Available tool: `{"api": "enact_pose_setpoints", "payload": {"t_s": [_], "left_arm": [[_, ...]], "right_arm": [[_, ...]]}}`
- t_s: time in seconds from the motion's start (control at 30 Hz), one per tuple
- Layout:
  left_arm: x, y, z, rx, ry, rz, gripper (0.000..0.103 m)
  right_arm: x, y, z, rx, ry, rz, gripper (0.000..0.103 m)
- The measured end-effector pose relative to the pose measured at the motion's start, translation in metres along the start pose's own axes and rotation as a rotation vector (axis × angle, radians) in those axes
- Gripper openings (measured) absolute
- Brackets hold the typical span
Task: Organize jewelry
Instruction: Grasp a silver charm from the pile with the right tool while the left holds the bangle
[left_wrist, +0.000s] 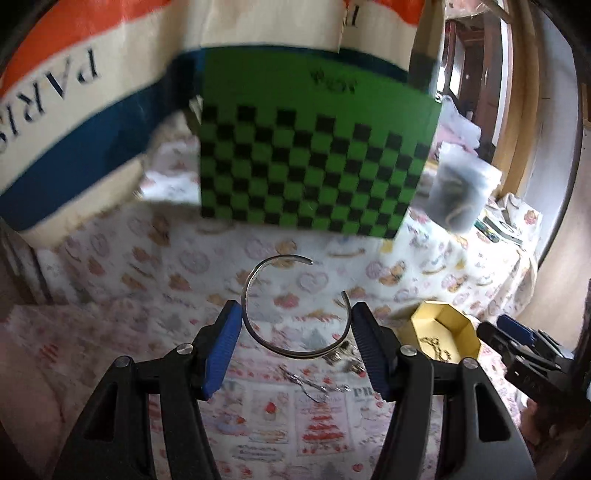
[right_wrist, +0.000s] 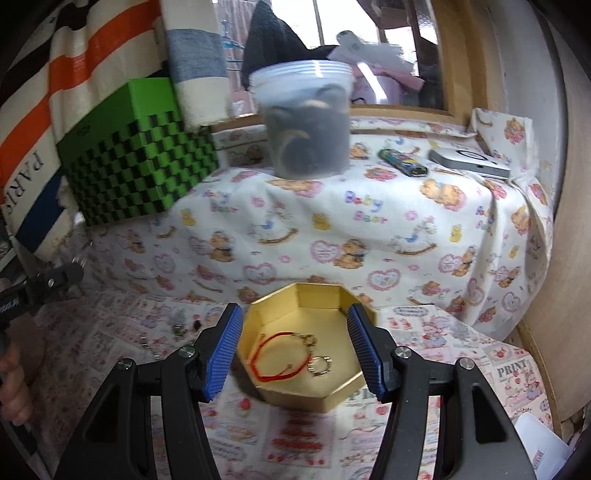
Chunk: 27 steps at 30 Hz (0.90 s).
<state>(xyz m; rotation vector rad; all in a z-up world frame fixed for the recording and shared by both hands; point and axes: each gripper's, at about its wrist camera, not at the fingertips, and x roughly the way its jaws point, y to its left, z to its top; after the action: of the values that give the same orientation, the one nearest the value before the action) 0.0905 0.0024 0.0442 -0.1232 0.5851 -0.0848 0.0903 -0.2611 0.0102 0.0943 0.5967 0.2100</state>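
The left gripper (left_wrist: 295, 334) has the thin open-ended silver metal bangle (left_wrist: 291, 306) pinched across its width, blue ribbed pads (left_wrist: 221, 350) pressing on either side of the curve, jaws about half apart, and the bangle hangs in the centre of the left wrist view, clear of the patterned cloth (left_wrist: 147, 258) below. Under it, lower centre, a few small silvery pieces (left_wrist: 314, 384) lie loose on the cloth, too blurred to name. At the right of that frame sits the gold octagonal cardboard box (left_wrist: 443, 332), with the right gripper (left_wrist: 517, 339) at the far right edge. From the right wrist view, that gripper's jaws stand about half open, holding nothing, either side of the box. Inside lie a red cord bracelet (right_wrist: 273, 354) and a small gold ring-like piece (right_wrist: 321, 365). Upper left stands a green and black chequered box (right_wrist: 140, 166), upper centre a clear plastic tub (right_wrist: 306, 122)
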Motion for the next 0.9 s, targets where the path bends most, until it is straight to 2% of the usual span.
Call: {"api": "enact_pose_setpoints", "payload": {"t_s": [0.1, 0.2, 0.23, 0.3, 0.4, 0.43, 0.5, 0.6, 0.67, 0.77, 0.9], "left_arm": [[-0.002, 0.007, 0.005, -0.018, -0.003, -0.001, 0.06], [0.013, 0.011, 0.0, -0.035, 0.022, 0.015, 0.06], [0.016, 0.013, -0.002, -0.037, 0.028, 0.022, 0.06], [0.02, 0.017, -0.002, -0.038, 0.038, 0.038, 0.06], [0.024, 0.021, -0.005, -0.047, 0.052, 0.047, 0.06], [0.025, 0.023, -0.005, -0.055, 0.057, 0.049, 0.06], [0.028, 0.028, -0.006, -0.073, 0.069, 0.051, 0.06], [0.032, 0.032, -0.006, -0.083, 0.082, 0.066, 0.06], [0.033, 0.035, -0.007, -0.094, 0.086, 0.071, 0.06], [0.035, 0.038, -0.007, -0.108, 0.095, 0.065, 0.06], [0.039, 0.035, -0.009, -0.084, 0.104, 0.084, 0.06]], "right_arm": [[-0.008, 0.02, 0.0, -0.055, -0.004, 0.052, 0.061], [-0.01, 0.041, -0.001, -0.085, 0.016, 0.116, 0.061], [-0.008, 0.048, -0.001, -0.092, 0.028, 0.131, 0.061], [-0.003, 0.063, -0.001, -0.106, 0.064, 0.158, 0.053], [0.015, 0.087, -0.002, -0.14, 0.138, 0.166, 0.051], [0.022, 0.096, -0.004, -0.161, 0.162, 0.165, 0.05], [0.039, 0.111, -0.006, -0.188, 0.216, 0.151, 0.04], [0.061, 0.119, -0.009, -0.174, 0.294, 0.097, 0.037], [0.071, 0.122, -0.01, -0.169, 0.311, 0.093, 0.034], [0.087, 0.129, -0.012, -0.197, 0.323, 0.035, 0.032], [0.107, 0.13, -0.017, -0.227, 0.356, 0.001, 0.026]]}}
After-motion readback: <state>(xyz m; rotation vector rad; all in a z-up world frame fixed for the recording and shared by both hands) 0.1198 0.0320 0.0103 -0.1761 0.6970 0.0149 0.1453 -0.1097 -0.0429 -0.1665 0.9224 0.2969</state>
